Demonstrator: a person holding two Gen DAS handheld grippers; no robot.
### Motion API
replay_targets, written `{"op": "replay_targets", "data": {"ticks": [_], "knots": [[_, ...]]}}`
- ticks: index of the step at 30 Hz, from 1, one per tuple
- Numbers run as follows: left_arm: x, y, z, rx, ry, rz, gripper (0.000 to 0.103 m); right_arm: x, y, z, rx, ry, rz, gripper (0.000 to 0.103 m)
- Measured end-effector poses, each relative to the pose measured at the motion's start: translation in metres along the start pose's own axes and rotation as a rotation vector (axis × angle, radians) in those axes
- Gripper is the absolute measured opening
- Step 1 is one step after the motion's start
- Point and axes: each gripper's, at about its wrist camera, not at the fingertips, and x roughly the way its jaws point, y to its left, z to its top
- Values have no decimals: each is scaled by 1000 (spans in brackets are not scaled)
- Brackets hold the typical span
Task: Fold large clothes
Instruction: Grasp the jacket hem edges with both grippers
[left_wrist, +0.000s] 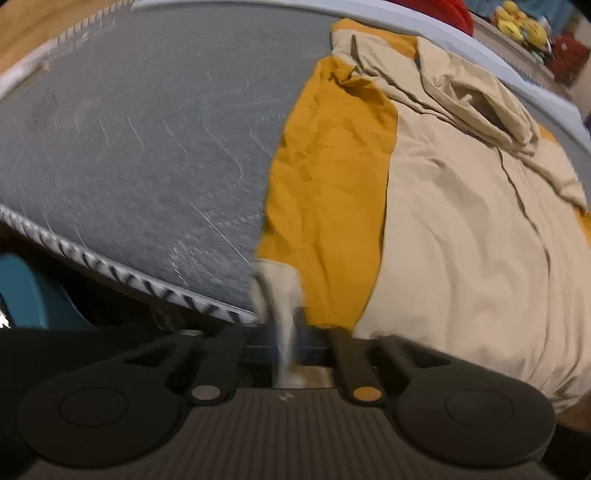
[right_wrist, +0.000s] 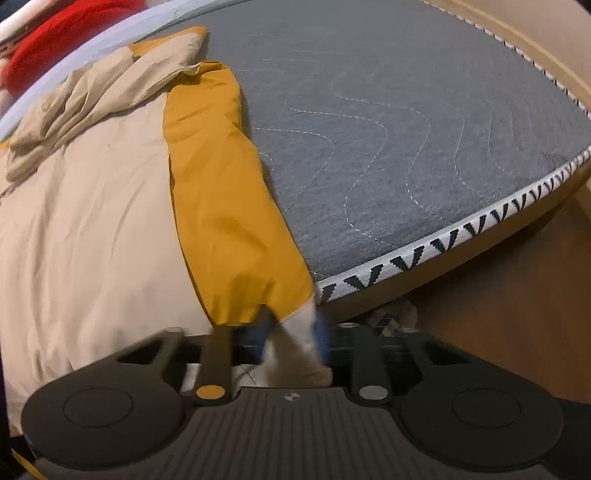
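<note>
A large beige and mustard-yellow garment (left_wrist: 443, 229) lies spread on the grey mattress (left_wrist: 147, 140), its collar end bunched at the far side. My left gripper (left_wrist: 282, 332) is shut on the beige hem corner at the garment's near left edge. In the right wrist view the same garment (right_wrist: 92, 203) fills the left half, with its mustard side panel (right_wrist: 221, 206) running toward me. My right gripper (right_wrist: 291, 339) is shut on the near right hem corner, where beige cloth sits between the blue pads. Both corners are held at the mattress's near edge.
The mattress (right_wrist: 406, 147) has a white piped border with black marks (right_wrist: 443, 243). Wooden floor (right_wrist: 498, 314) lies to the right. A teal object (left_wrist: 33, 295) sits low at the left. A red item (right_wrist: 55, 40) and yellow toys (left_wrist: 521, 22) lie beyond the far edge.
</note>
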Motion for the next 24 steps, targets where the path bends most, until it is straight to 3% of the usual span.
{"op": "replay_targets", "data": {"ticks": [2,6,9,11,14,16,18,20,24], "knots": [[-13,5,-1,-24,-40,13,2,-11,-1,0,8,-31,18,5],[-36,24,-1,-125,-86,-42,2,-46,-13,4,96,-122,65,4],[-23,30,0,-162,-12,-66,3,-56,-19,6,113,-146,67,4],[-12,32,-1,-201,42,-86,4,-47,-18,7,104,-108,52,4],[0,35,0,-251,76,-92,15,-28,-15,5,83,-45,28,8],[5,35,0,-252,85,-84,33,-21,-15,6,79,-36,9,10],[9,35,0,-246,87,-60,40,-14,-14,8,85,-30,4,15],[13,33,-1,-247,95,-60,43,-7,-14,10,90,-23,-2,23],[18,27,-2,-196,99,-34,43,4,-8,9,53,-11,-15,26]]}}
